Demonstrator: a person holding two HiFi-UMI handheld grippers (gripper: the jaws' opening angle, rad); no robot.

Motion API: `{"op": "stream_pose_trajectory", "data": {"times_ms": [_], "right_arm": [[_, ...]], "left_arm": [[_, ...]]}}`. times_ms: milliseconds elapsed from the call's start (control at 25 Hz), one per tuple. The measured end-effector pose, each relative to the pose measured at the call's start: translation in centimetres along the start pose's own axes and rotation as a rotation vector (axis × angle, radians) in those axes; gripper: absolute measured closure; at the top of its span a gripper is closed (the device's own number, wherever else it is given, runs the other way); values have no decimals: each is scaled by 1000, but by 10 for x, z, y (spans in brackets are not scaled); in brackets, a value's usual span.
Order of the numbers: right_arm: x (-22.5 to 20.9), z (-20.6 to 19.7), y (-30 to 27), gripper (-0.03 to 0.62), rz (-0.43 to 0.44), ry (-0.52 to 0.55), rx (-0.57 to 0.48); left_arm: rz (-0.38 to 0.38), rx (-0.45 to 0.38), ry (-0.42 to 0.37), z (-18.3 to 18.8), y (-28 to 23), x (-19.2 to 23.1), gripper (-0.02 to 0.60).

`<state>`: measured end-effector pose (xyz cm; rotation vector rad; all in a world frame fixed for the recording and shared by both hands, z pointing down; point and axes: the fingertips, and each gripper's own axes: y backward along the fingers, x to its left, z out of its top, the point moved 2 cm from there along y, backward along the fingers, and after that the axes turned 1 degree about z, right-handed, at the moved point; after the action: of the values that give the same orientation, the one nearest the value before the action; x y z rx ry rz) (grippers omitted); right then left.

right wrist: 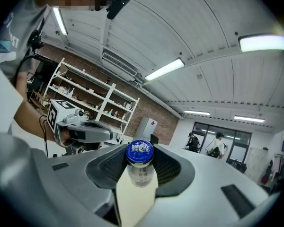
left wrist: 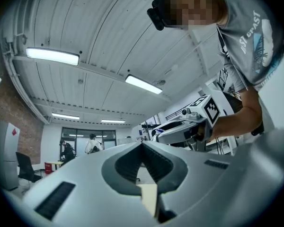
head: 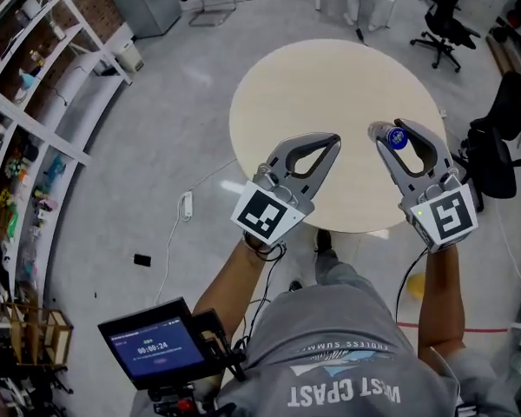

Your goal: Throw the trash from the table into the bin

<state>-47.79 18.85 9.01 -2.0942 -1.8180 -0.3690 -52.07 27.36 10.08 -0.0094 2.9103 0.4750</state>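
Observation:
My right gripper (head: 392, 131) is raised over the round beige table (head: 330, 85), shut on a small pale bottle with a blue cap (head: 398, 139). In the right gripper view the bottle (right wrist: 140, 173) stands upright between the jaws, cap (right wrist: 139, 152) on top. My left gripper (head: 333, 138) hangs beside it to the left, jaws closed tip to tip with nothing between them. The left gripper view shows its fingertips (left wrist: 142, 144) meeting and the right gripper (left wrist: 182, 128) off to the right. No bin shows in any view.
White shelving (head: 35, 102) runs down the left side against a brick wall. A grey cabinet (head: 148, 3) stands at the back left and black office chairs (head: 443, 20) at the back right. A cable and power strip (head: 187, 203) lie on the floor left of the table.

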Motion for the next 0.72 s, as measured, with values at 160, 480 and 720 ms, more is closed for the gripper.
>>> {"op": "stream_pose_trajectory", "data": {"times_ms": [160,480,720], "right_arm": [[4,23,43,424,-51,32,8],[-6,6,155,424,-217,15,65],[-38,-54,256,424,-350,-57,157]], "left_arm": [[-68,-39,29,24,-15,-33,546],[-297,-72,115,23,-73,-126,546],[-464,-46,168,-11,-145,-220,546]]}}
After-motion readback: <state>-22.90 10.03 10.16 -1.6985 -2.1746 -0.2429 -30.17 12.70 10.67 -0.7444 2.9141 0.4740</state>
